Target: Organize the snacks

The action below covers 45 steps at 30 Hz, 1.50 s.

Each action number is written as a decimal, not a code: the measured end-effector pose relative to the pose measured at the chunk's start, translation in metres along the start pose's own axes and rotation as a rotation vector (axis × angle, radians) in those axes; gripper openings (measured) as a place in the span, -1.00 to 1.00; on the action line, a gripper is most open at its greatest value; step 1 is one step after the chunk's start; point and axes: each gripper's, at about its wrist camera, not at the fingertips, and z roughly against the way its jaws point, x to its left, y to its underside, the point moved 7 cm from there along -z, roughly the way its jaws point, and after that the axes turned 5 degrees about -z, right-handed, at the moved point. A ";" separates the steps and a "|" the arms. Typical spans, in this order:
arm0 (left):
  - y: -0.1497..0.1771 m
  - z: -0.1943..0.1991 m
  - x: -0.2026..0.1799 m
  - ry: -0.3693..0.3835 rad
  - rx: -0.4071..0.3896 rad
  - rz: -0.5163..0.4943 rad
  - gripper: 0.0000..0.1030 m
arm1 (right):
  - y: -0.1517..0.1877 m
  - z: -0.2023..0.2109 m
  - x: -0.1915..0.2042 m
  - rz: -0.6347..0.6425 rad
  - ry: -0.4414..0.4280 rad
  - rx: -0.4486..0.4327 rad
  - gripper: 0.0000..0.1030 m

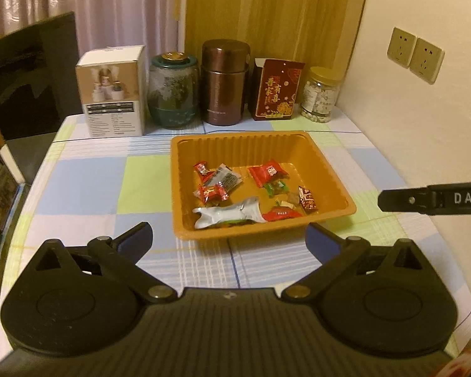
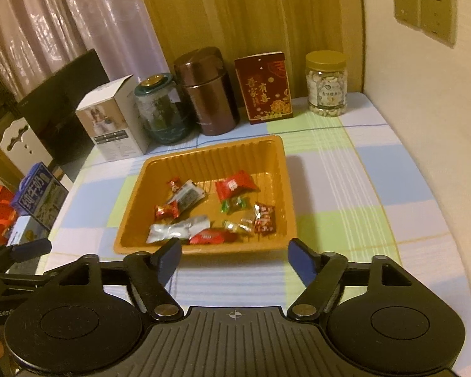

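Note:
An orange plastic tray (image 1: 329, 169) (image 2: 135, 194) sits mid-table and holds several wrapped snacks: red packets (image 1: 268, 171) (image 2: 234, 185), a silver wrapper (image 1: 226, 215) (image 2: 179, 229), a grey packet (image 1: 227, 177) and small candies (image 2: 263, 218). My left gripper (image 1: 229, 240) is open and empty, just in front of the tray's near edge. My right gripper (image 2: 235, 259) is open and empty, also just short of the near rim. One finger of the right gripper (image 1: 424, 200) shows at the right of the left wrist view.
Along the back edge stand a white box (image 1: 114, 94), a green glass jar (image 1: 172, 91), a brown canister (image 1: 224, 81), a red box (image 1: 276, 91) and a jar of nuts (image 1: 320, 97). A checked cloth (image 1: 88, 188) covers the table. Cartons (image 2: 37, 198) stand off the left edge.

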 end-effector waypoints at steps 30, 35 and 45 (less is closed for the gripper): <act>0.109 0.177 -0.029 -0.017 -0.033 0.044 0.99 | 0.144 0.169 0.028 0.035 0.018 -0.161 0.76; 0.123 0.196 -0.033 -0.031 -0.032 0.037 0.99 | 0.164 0.182 0.030 0.029 0.030 -0.152 0.76; 0.151 0.225 -0.041 -0.047 -0.036 0.033 0.99 | 0.203 0.202 0.033 0.044 0.044 -0.155 0.76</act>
